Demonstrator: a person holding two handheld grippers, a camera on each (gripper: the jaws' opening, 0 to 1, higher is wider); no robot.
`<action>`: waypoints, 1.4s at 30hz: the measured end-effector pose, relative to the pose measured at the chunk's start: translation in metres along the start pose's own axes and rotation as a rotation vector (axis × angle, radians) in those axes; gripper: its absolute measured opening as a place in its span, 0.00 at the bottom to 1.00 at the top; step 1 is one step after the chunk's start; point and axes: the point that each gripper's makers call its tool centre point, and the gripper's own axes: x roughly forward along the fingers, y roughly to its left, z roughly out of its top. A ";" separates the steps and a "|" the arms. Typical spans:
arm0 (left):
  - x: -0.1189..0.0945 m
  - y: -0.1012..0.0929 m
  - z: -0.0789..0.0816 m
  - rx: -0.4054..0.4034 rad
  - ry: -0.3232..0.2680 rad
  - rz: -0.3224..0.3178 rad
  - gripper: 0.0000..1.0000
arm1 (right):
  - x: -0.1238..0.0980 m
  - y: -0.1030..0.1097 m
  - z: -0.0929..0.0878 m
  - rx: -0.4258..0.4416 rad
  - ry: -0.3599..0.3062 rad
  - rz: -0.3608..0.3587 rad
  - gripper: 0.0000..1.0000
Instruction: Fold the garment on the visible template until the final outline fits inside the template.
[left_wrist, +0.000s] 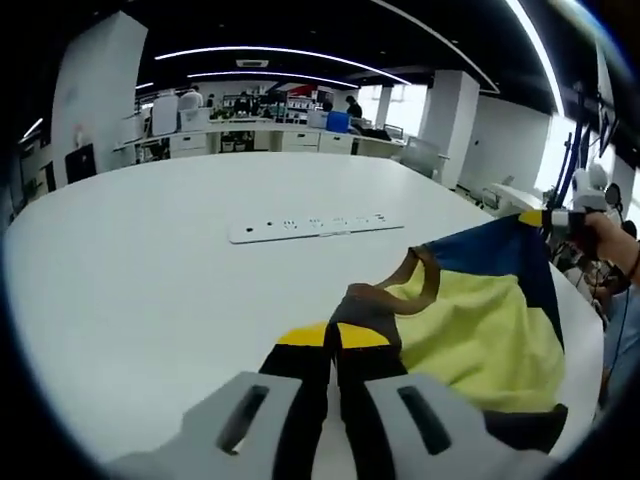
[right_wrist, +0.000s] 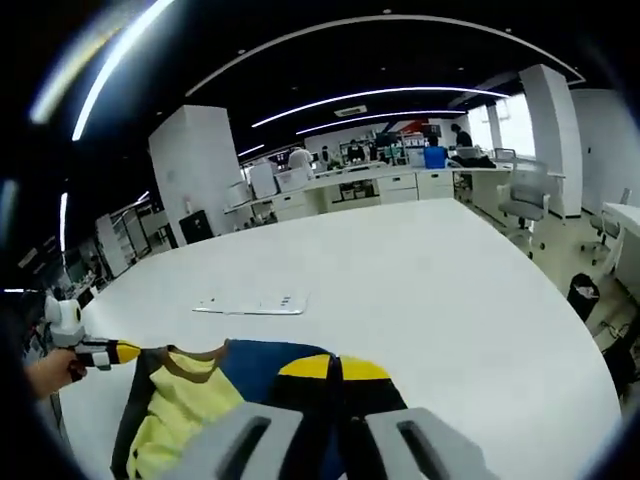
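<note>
Presently the left gripper (left_wrist: 333, 345) is clamped on the yellow-and-navy fabric garment (left_wrist: 480, 320) near the white table's (left_wrist: 150, 280) edge; likewise the right gripper (right_wrist: 335, 372) pinches its opposite end. Farther toward the centre lies a white power strip (left_wrist: 305, 228).

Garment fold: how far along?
Early. Done: both claws have gripped the garment, left claw and right claw each shut on an edge. In hand: lifting it over the white table. Left: every fold; no template outline visible.
</note>
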 end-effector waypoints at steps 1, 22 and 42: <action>0.000 0.001 -0.001 -0.003 0.003 0.005 0.00 | 0.001 0.001 -0.003 0.025 0.009 0.002 0.00; -0.028 -0.009 0.000 0.044 -0.039 -0.002 0.47 | -0.016 0.037 -0.022 -0.034 0.090 0.095 0.55; -0.084 -0.072 -0.009 0.043 -0.107 -0.164 0.76 | -0.082 0.089 -0.080 -0.172 0.189 0.321 0.70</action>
